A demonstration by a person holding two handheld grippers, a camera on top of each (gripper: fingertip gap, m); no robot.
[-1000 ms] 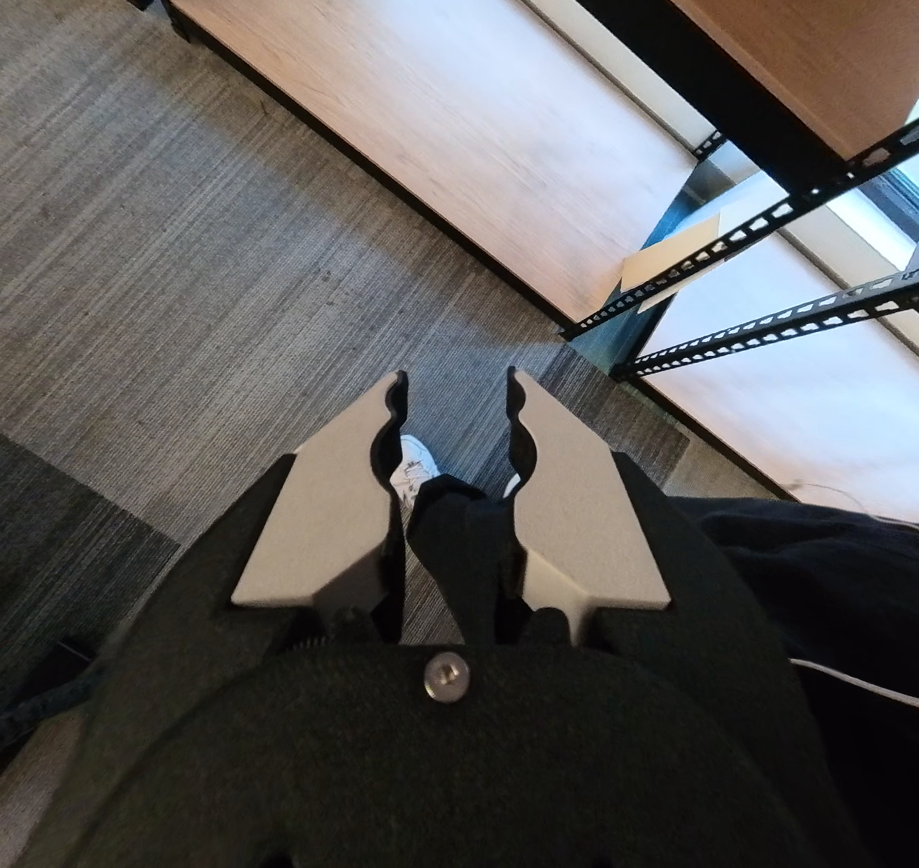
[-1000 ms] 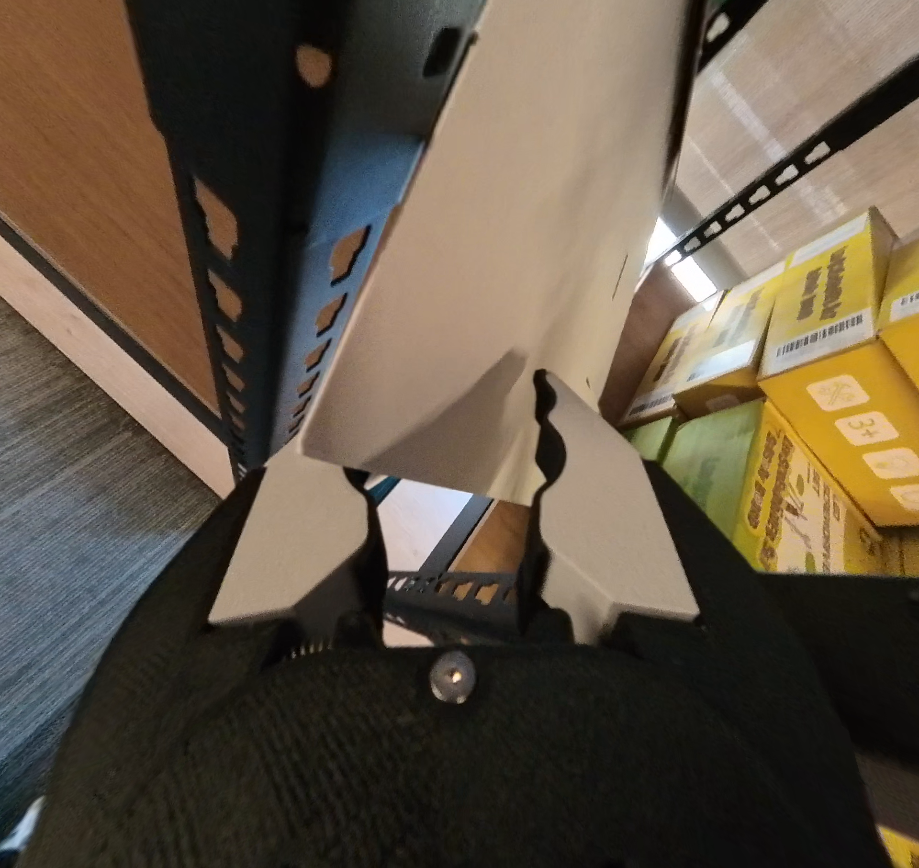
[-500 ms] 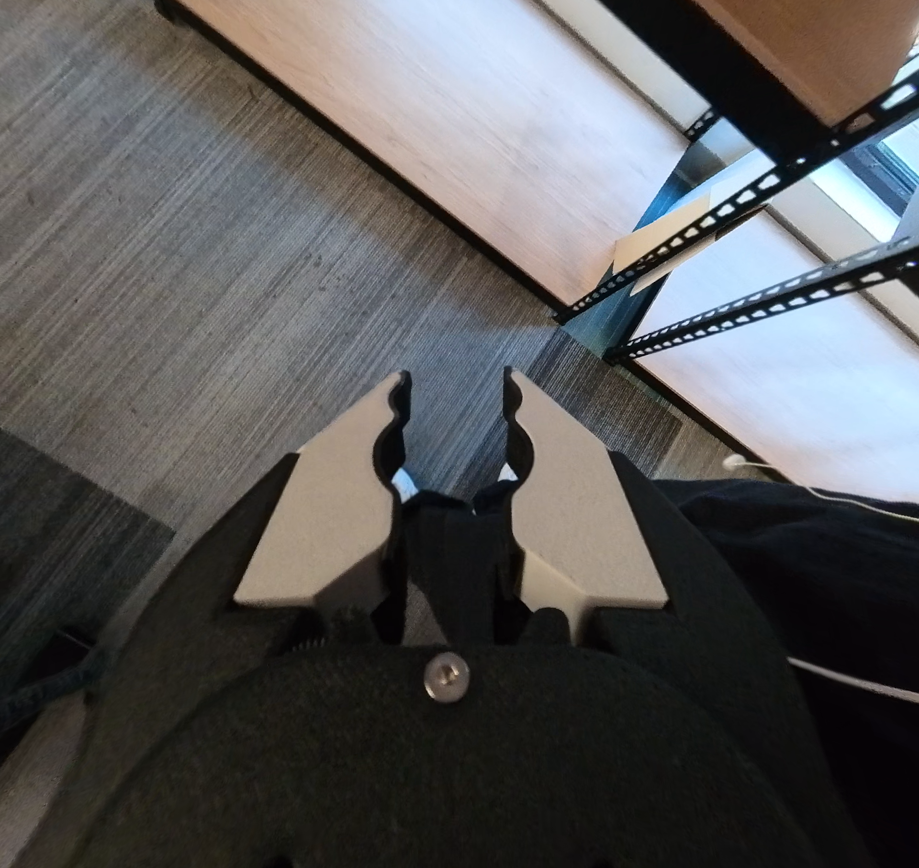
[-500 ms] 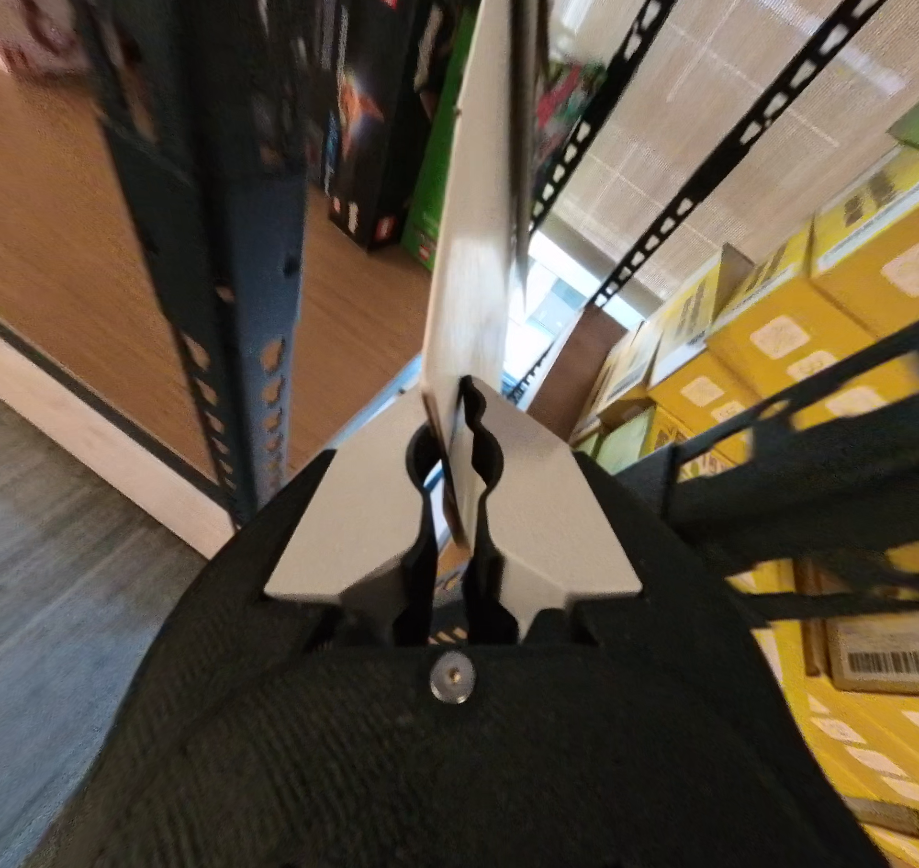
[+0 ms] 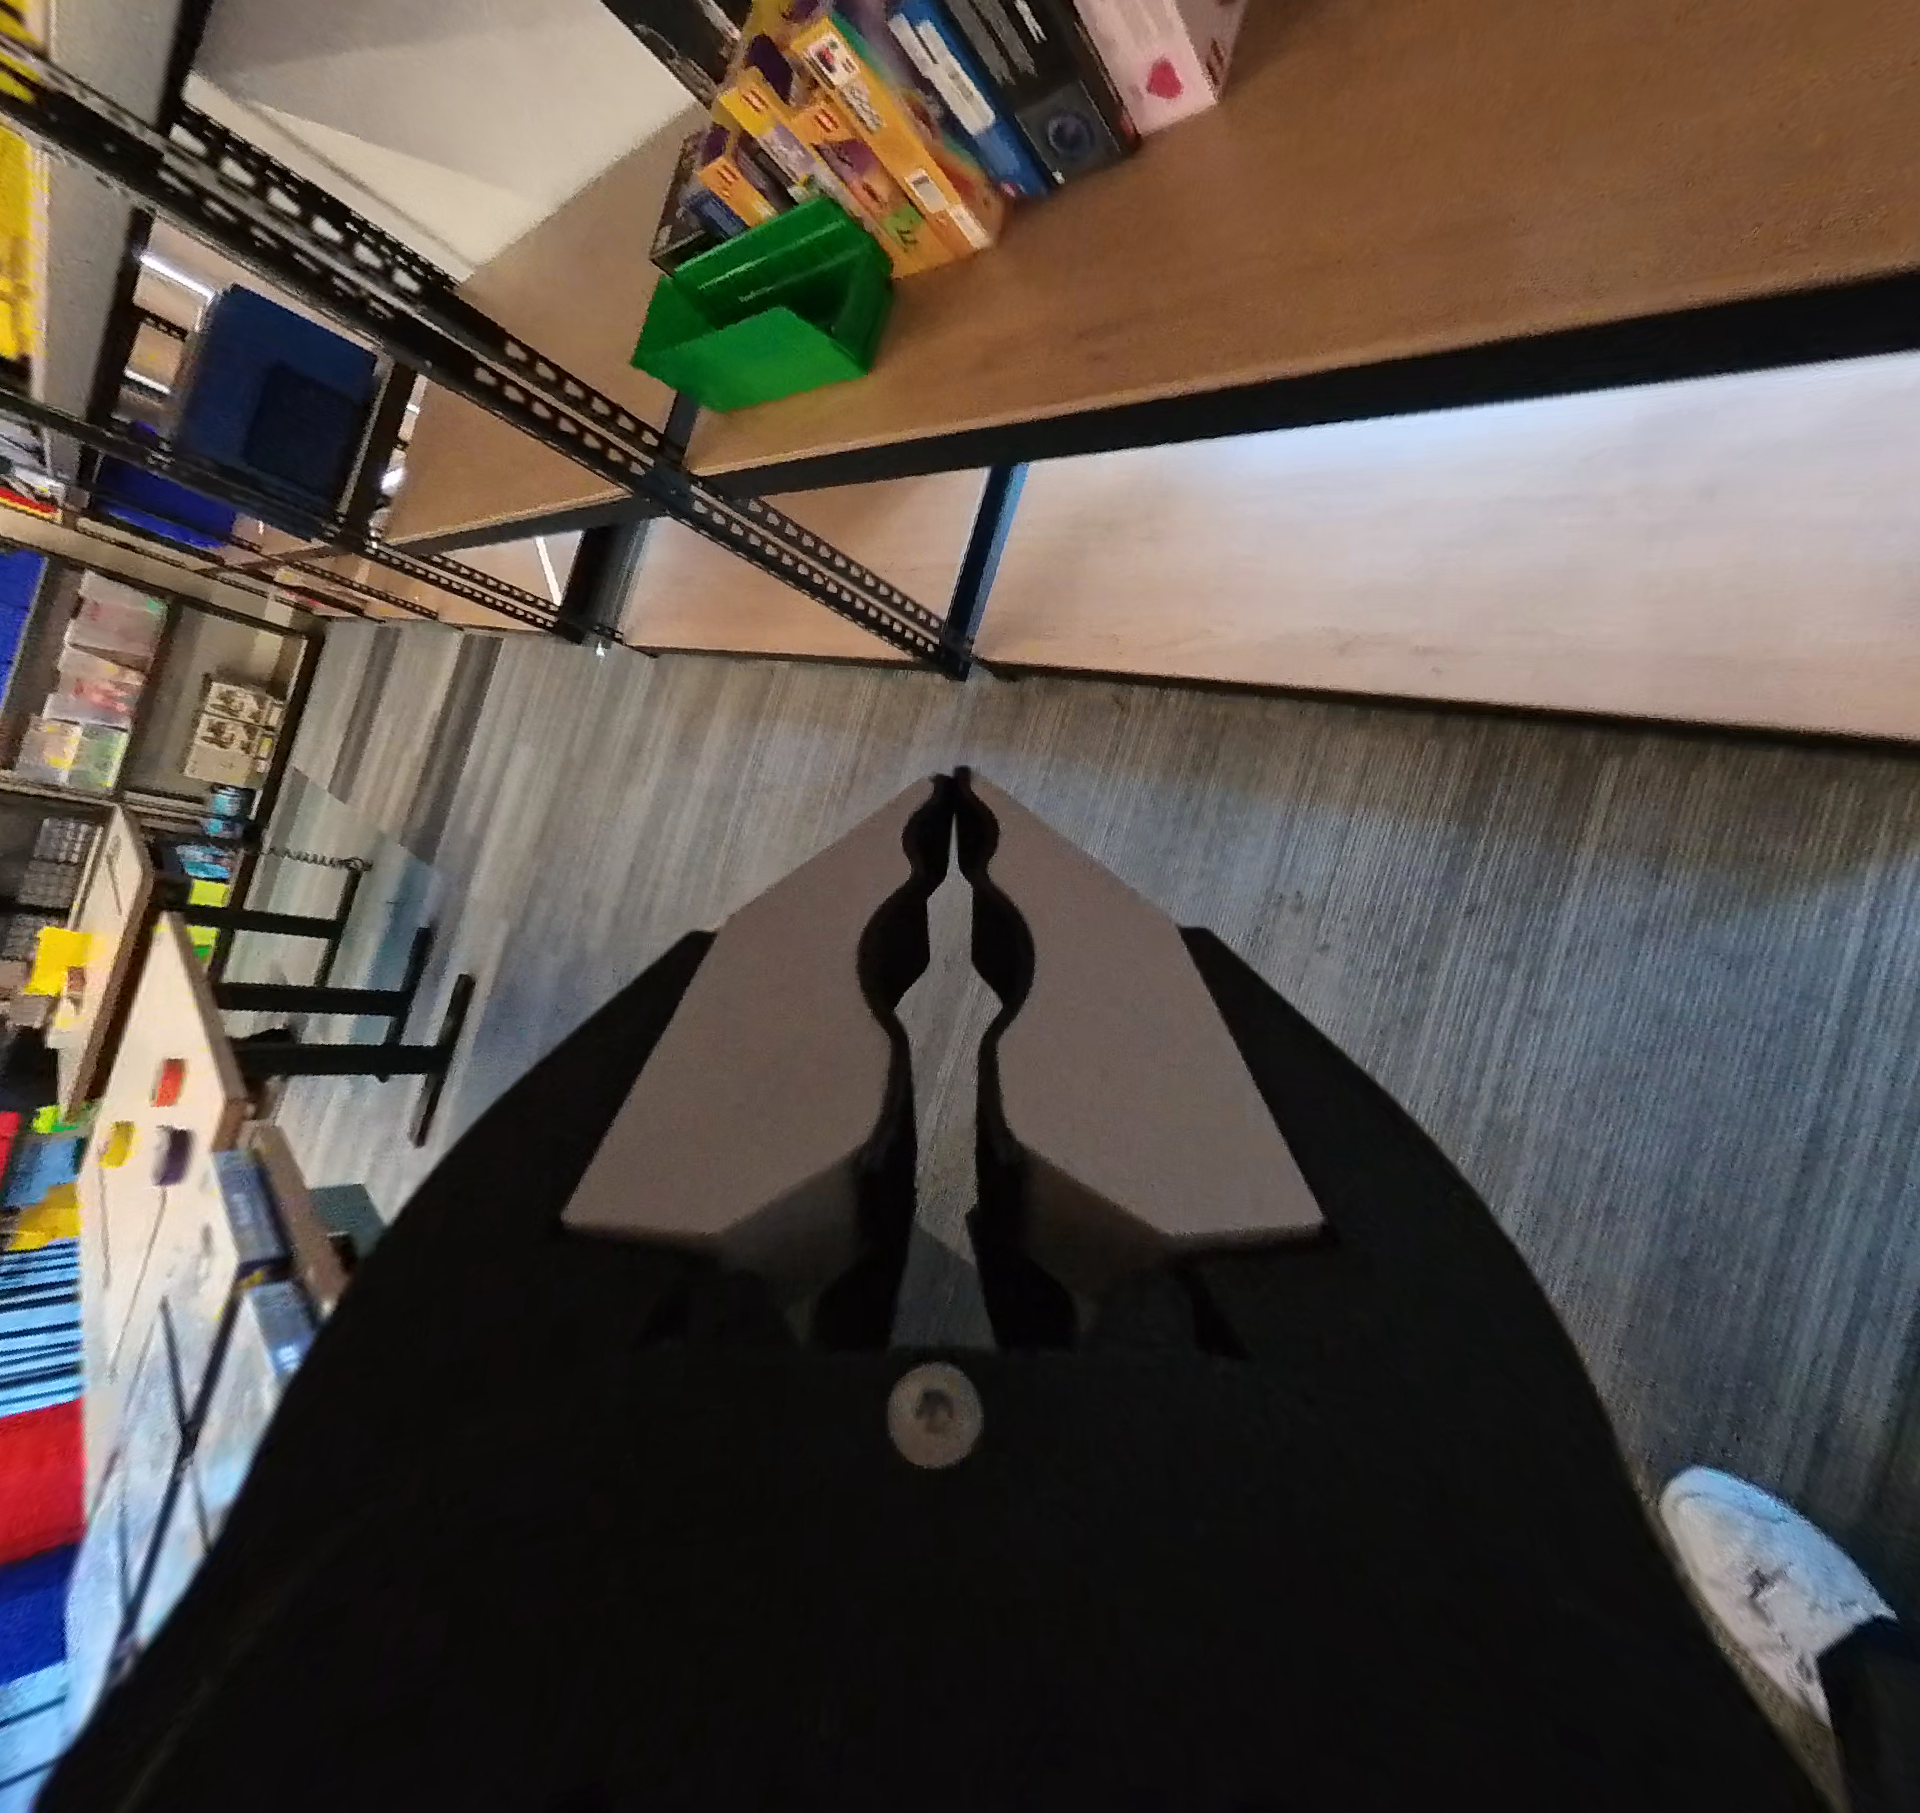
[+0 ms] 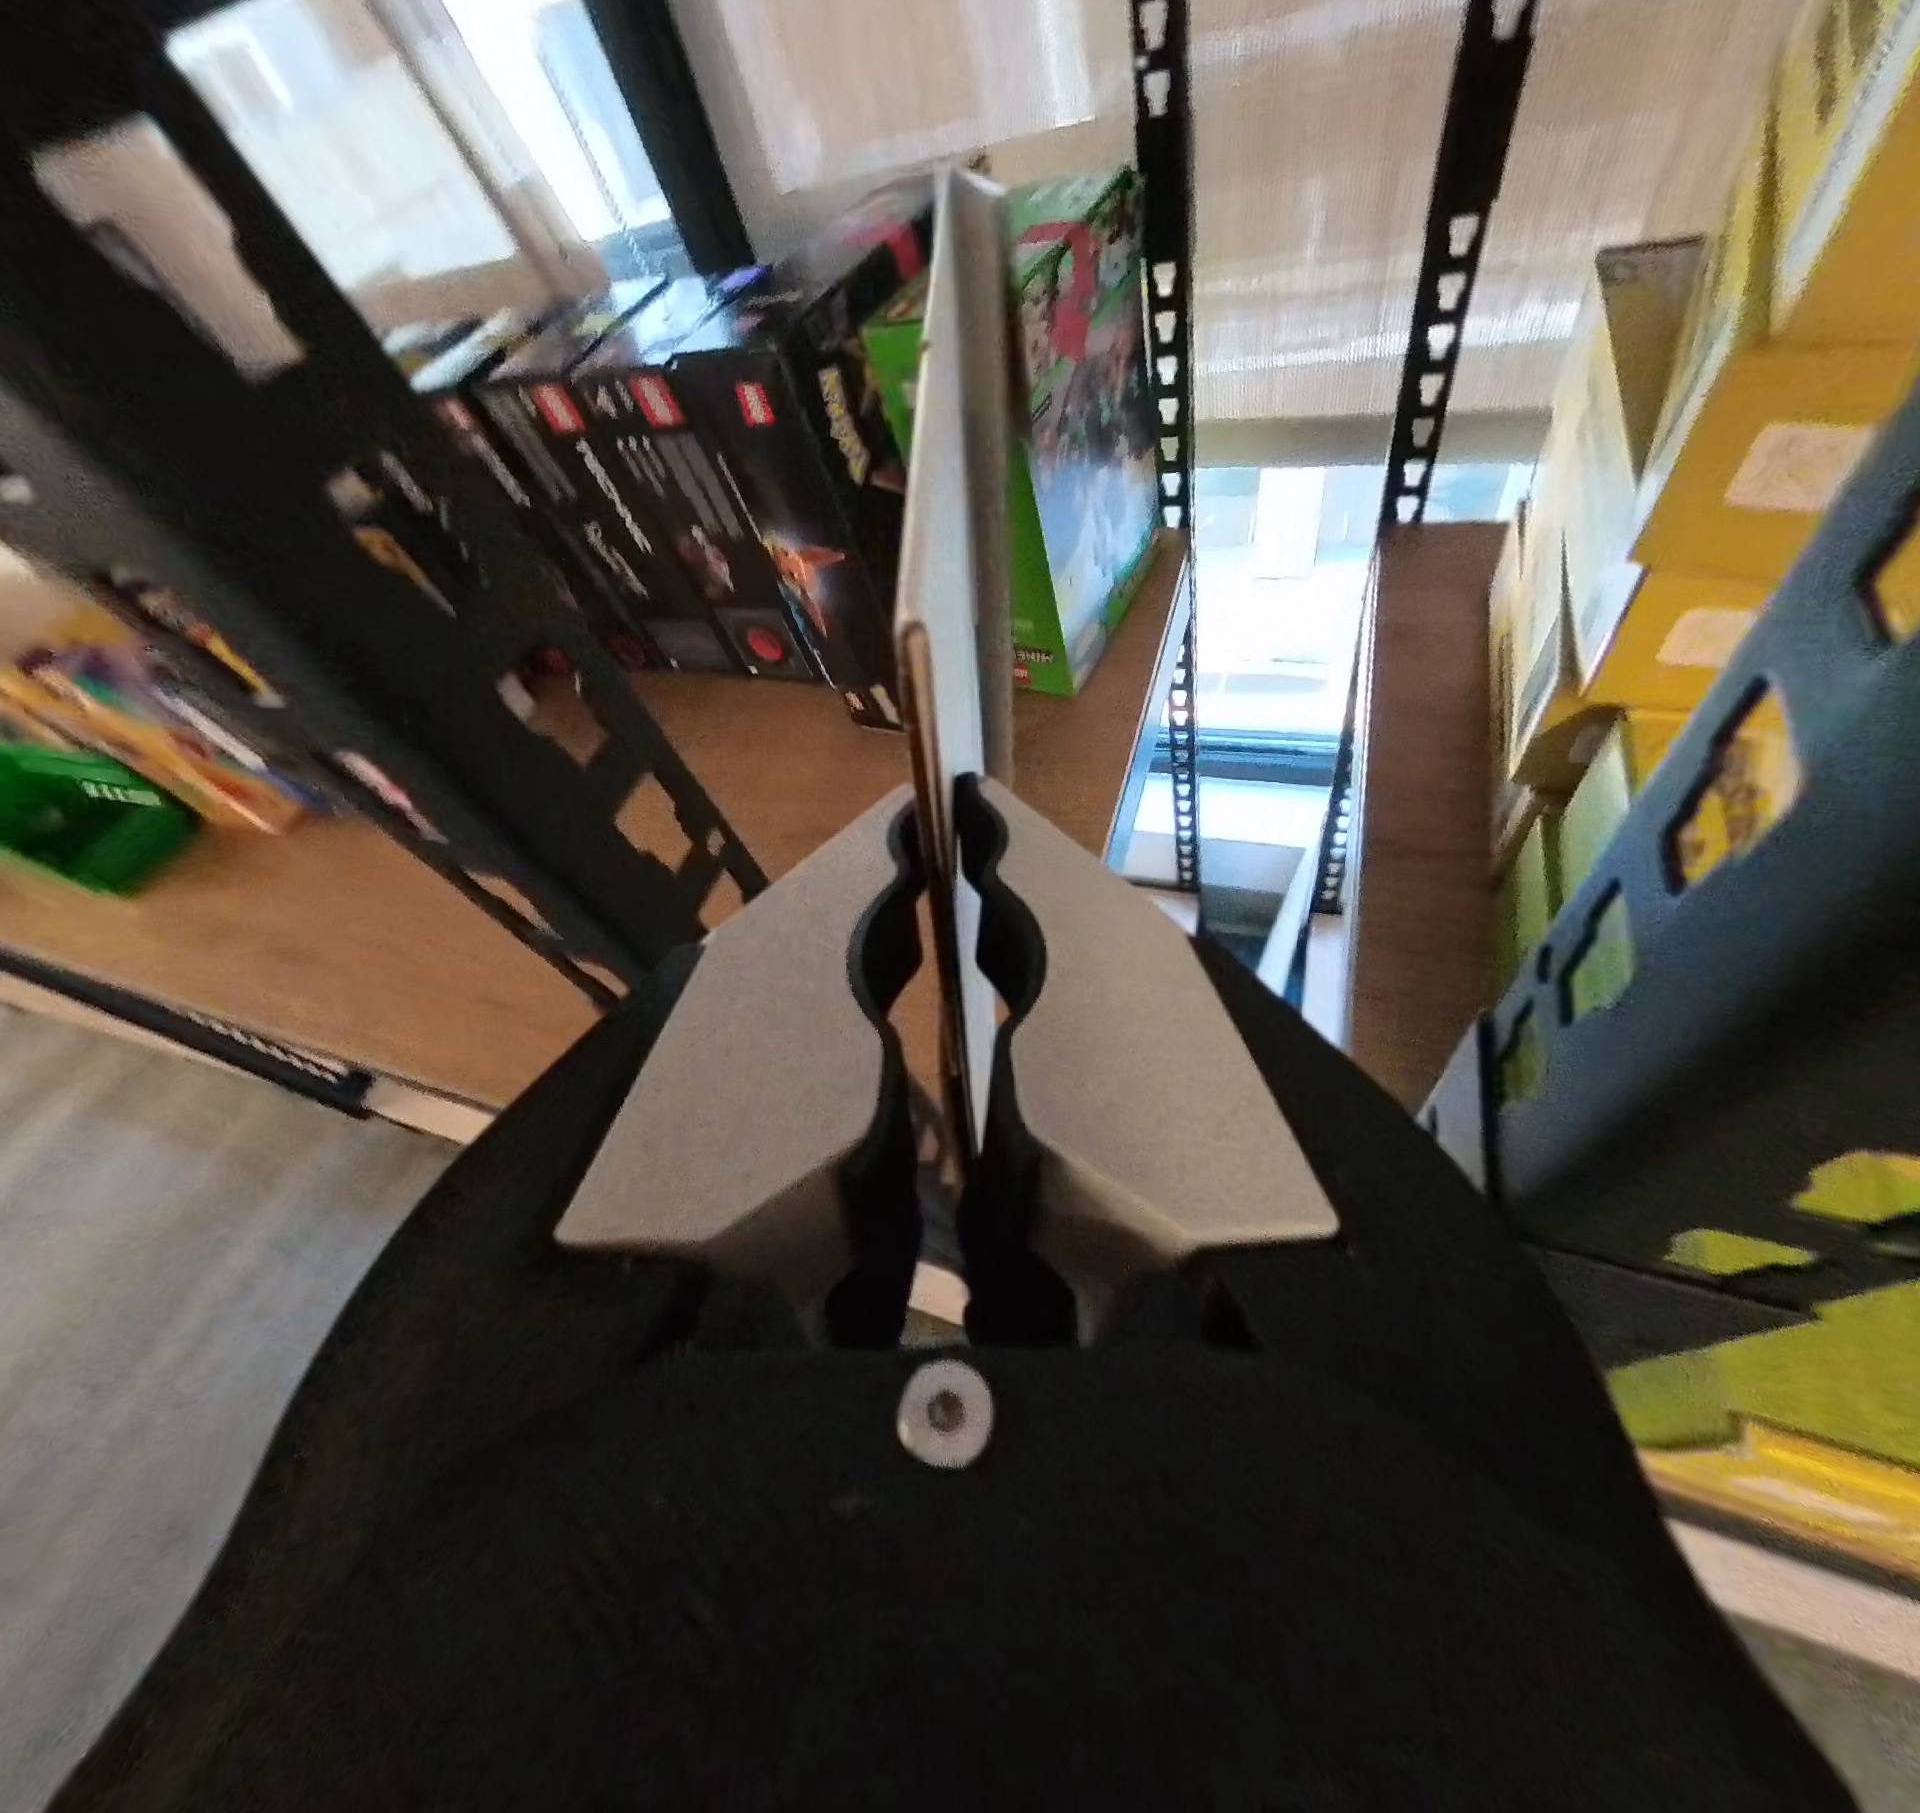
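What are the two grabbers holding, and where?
Right gripper pinches a thin white board by its near edge. Left gripper is shut on nothing.

Daylit, bright window [image 6: 436, 153] glare; motion blur, fisheye-warped edges.

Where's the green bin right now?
In the left wrist view the green bin sits on the wooden shelf, at the end of the row of boxes, beside a black upright; the right wrist view shows it far left.
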